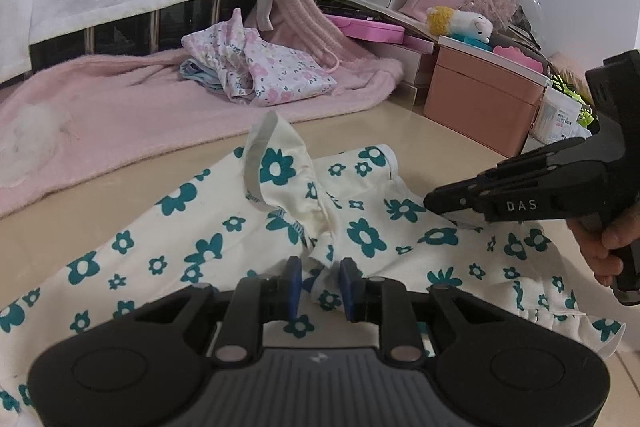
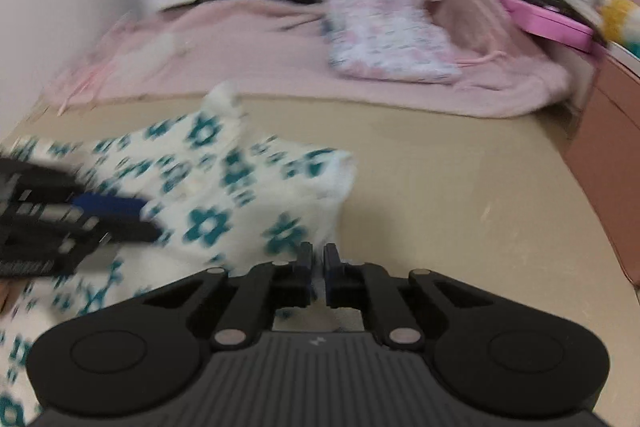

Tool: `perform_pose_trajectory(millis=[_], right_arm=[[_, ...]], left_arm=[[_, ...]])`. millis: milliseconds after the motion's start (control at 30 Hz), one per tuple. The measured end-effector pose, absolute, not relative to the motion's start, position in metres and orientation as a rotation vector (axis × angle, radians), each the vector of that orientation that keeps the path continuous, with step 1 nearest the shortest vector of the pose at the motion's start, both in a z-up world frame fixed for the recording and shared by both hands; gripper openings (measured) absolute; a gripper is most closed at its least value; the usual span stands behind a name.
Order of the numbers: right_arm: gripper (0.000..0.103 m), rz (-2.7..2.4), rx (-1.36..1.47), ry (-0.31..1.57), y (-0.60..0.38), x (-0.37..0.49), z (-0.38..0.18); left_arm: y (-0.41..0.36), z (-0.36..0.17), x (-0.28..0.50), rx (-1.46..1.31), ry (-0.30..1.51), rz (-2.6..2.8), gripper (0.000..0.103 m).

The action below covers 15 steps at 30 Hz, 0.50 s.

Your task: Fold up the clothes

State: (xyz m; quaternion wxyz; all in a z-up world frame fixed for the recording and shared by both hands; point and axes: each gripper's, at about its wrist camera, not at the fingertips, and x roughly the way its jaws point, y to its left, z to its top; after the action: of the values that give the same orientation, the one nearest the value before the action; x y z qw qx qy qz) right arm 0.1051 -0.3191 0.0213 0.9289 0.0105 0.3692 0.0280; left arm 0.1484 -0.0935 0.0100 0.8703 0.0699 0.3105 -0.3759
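Note:
A cream garment with teal flowers (image 1: pixel 224 227) lies spread on the beige table, its middle bunched into a raised fold. My left gripper (image 1: pixel 320 285) is closed on that bunched fabric between its blue pads. My right gripper (image 2: pixel 317 267) is shut, with a thin bit of the garment's edge (image 2: pixel 240 187) between its fingers. It shows in the left wrist view (image 1: pixel 436 205) at the right, fingertips touching the garment. The left gripper shows blurred at the left of the right wrist view (image 2: pixel 120 219).
A pink blanket (image 1: pixel 120 115) lies behind the garment with a folded pink floral cloth (image 1: pixel 256 67) on it. Pink boxes (image 1: pixel 480 99), white boxes and a plush toy (image 1: pixel 460 23) stand at the right. A white sheet hangs at the back.

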Motion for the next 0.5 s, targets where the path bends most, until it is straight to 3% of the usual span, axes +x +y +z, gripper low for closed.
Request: perform_pose_trajectory(millis=[267, 500], right_arm=[[0.01, 0.07, 0.029, 0.736, -0.318, 0.093, 0.021], [0.011, -0.038, 0.02, 0.603, -0.306, 0.039, 0.034]], left_arm=[[-0.093, 0.01, 0.149, 0.136, 0.653, -0.795, 0.02], [-0.076, 0.023, 0.158, 0.018, 0.666, -0.782, 0.029]])
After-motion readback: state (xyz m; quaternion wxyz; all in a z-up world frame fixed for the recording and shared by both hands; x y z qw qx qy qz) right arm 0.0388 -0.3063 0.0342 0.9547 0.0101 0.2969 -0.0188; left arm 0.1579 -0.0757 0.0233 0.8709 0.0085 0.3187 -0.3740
